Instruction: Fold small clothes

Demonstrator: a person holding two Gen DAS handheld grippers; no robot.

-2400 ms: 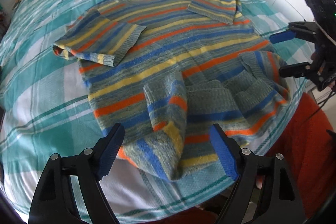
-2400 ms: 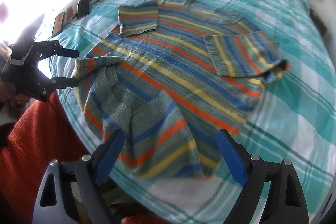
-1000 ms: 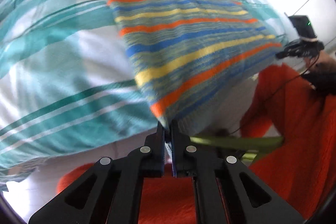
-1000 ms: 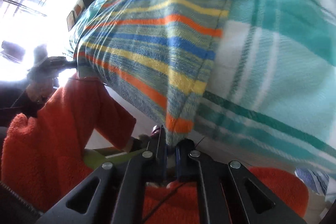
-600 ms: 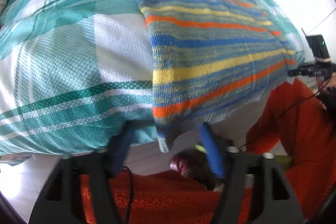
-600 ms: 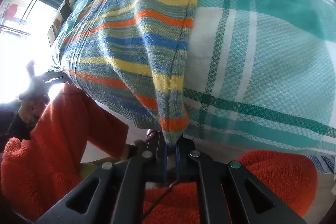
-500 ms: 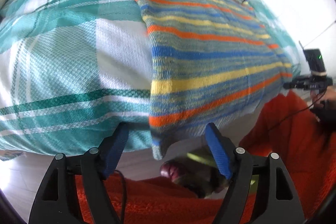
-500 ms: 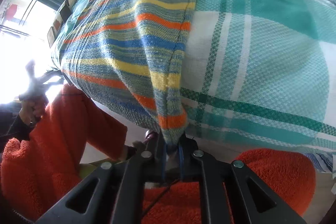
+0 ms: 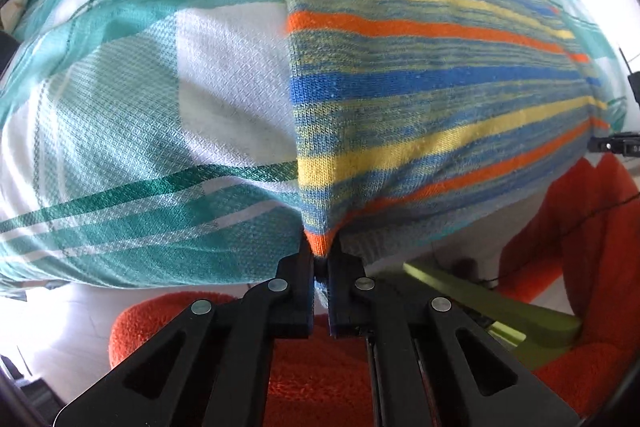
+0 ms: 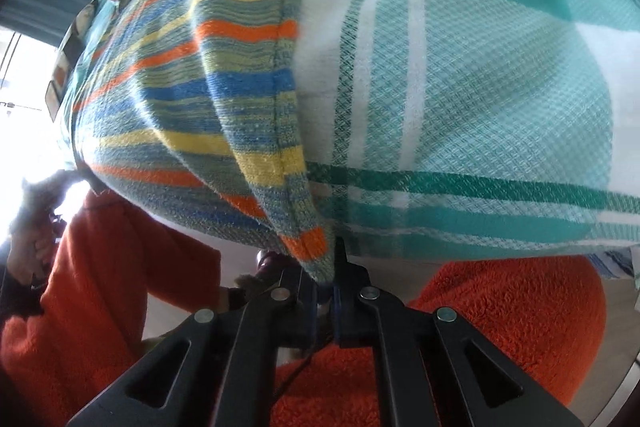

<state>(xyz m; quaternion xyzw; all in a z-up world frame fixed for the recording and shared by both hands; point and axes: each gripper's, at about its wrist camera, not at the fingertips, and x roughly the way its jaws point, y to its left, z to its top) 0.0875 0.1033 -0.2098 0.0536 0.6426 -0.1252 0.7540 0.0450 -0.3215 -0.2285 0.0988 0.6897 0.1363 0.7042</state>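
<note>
A small striped knit sweater (image 9: 420, 67) in blue, yellow, orange and grey-green lies spread on the bed, its hem hanging over the near edge. My left gripper (image 9: 320, 259) is shut on the sweater's bottom left hem corner. My right gripper (image 10: 326, 279) is shut on the bottom right hem corner of the sweater (image 10: 224, 95). Both grippers sit low, just off the bed's front edge. The right gripper also shows far right in the left wrist view (image 9: 616, 143).
The bed is covered by a teal and white checked sheet (image 9: 140, 99), also seen in the right wrist view (image 10: 480, 87). The person's orange fleece clothing (image 9: 580, 267) fills the space below and beside the grippers. A green object (image 9: 488, 311) lies near the floor.
The left gripper, open half a second ago beside the hanging hem corner, has closed on it. The right gripper has kept its hold on the other corner.
</note>
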